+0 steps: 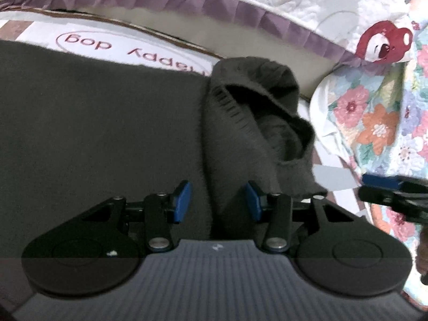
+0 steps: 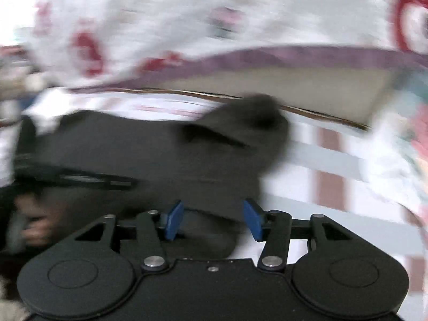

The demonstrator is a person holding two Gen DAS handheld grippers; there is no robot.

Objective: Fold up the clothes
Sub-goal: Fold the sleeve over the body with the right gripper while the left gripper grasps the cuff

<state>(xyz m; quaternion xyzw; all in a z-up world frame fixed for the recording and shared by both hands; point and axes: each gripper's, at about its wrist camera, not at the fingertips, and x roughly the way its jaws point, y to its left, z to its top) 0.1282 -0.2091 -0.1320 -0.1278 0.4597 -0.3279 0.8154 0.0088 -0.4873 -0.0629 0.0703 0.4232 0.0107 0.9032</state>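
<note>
- Reading upside down in the left wrist view, a white mat (image 1: 149, 41) carries the words "happy dog" inside a pink oval line, part hidden under the garment's far edge.
- The dark grey knit garment (image 1: 93, 123) lies spread over that mat and the striped sheet (image 2: 334, 160), with a bunched, ribbed part (image 1: 256, 112) heaped along its right side.
- The left gripper (image 1: 218, 200) hovers low over the garment, blue pads (image 1: 183, 200) well apart, nothing between them; a fold of fabric runs up between the open fingers.
- The right gripper (image 2: 212, 219) is likewise wide open, holding nothing, at the garment's right edge; this view is motion-blurred.
- A quilt (image 1: 307, 5) with red bear prints and a purple frill lies beyond the garment.
- A floral quilt (image 1: 379, 117) lies along the right.
- A hand (image 2: 29, 222) shows blurred at the left of the right wrist view.
</note>
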